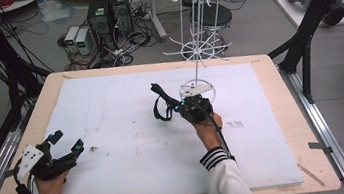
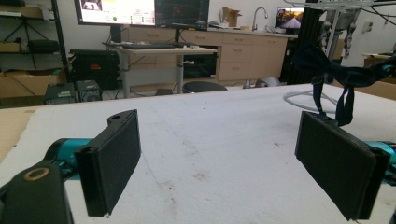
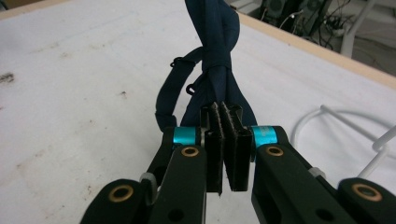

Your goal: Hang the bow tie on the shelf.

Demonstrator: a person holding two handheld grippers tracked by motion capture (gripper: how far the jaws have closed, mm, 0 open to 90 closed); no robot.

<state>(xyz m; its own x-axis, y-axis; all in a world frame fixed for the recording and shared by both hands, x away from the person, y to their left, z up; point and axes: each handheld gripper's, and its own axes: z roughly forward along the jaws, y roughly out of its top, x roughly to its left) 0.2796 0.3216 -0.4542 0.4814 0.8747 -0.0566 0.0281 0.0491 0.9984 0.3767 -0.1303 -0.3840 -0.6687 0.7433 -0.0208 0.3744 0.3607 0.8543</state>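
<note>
The right gripper (image 3: 223, 140) had its jaws pressed together on one end of a dark blue bow tie (image 1: 162, 102), holding it off the white board (image 1: 116, 144) a little past the middle, toward the far right corner. The strap loop dangled beneath it. Just beside stood the white wire rack (image 1: 199, 48), its ring base (image 3: 336, 121) resting on the board near that far edge.

The left gripper (image 1: 58, 151) sat near the board's near left corner, jaws spread wide with nothing between them, well apart from the bow tie.

What worried me was the hold: the pads seemed to pinch only a small bit of fabric, so the bow tie could slide out if swung. The hanging strap might also catch on one of the rack's thin arms, and a tug there could tip the rack, which looked light.

By my count: one bow tie, one rack with two tiers of arms, two grippers, one board.
</note>
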